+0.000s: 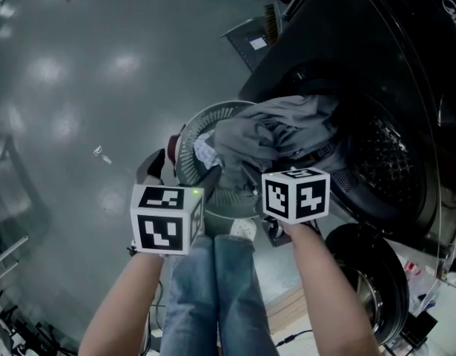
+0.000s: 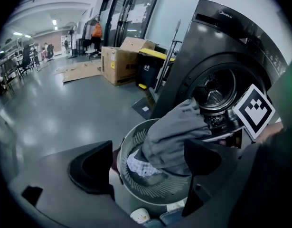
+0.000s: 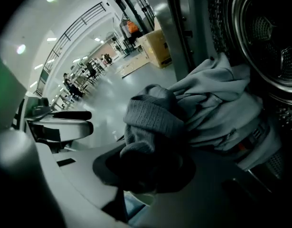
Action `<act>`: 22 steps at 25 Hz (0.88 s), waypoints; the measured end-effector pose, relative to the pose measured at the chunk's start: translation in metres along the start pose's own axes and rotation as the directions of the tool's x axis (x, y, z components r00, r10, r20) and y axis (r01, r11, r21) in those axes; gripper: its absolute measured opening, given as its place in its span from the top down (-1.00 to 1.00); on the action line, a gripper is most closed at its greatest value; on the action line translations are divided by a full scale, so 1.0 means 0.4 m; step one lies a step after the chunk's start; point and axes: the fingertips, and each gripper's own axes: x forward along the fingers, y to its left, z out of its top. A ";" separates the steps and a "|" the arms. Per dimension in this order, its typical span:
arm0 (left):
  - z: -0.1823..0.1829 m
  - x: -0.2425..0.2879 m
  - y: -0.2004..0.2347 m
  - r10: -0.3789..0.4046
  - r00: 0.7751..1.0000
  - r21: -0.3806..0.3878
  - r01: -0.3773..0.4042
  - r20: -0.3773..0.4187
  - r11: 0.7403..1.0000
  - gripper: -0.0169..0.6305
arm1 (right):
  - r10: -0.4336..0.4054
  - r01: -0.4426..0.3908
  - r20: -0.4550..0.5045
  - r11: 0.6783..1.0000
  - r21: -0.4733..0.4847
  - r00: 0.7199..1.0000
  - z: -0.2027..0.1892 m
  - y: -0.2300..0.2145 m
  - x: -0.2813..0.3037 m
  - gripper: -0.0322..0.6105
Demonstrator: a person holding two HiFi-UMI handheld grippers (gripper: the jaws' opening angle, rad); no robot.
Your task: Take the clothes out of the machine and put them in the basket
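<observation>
The left gripper [image 2: 146, 164] hovers just above the round grey slatted plastic basket [image 1: 184, 143]. Its jaws are spread wide with nothing pinched between them, probably ready to help guide cloth down. The basket stands on the floor right in front of the machine's door, so the haul across is short. A white patterned cloth [image 1: 205, 151] already lies inside it.

Draped over the basket's far rim and trailing back to the drum mouth is a bulky grey sweatshirt-like garment [image 1: 276, 128]. The right gripper [image 3: 146, 167] has its jaws pinching the garment's ribbed edge, a thick fold that should hold under a pull. To the right, part of the garment is not yet clear of the dark front-loading washing machine [image 1: 394, 80].
</observation>
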 end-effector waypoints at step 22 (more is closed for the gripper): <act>-0.038 -0.018 -0.007 0.006 1.000 -0.003 -0.006 -0.010 1.000 -0.51 | -0.044 0.043 0.024 0.998 0.051 0.999 -0.078 -0.050 0.016 -0.61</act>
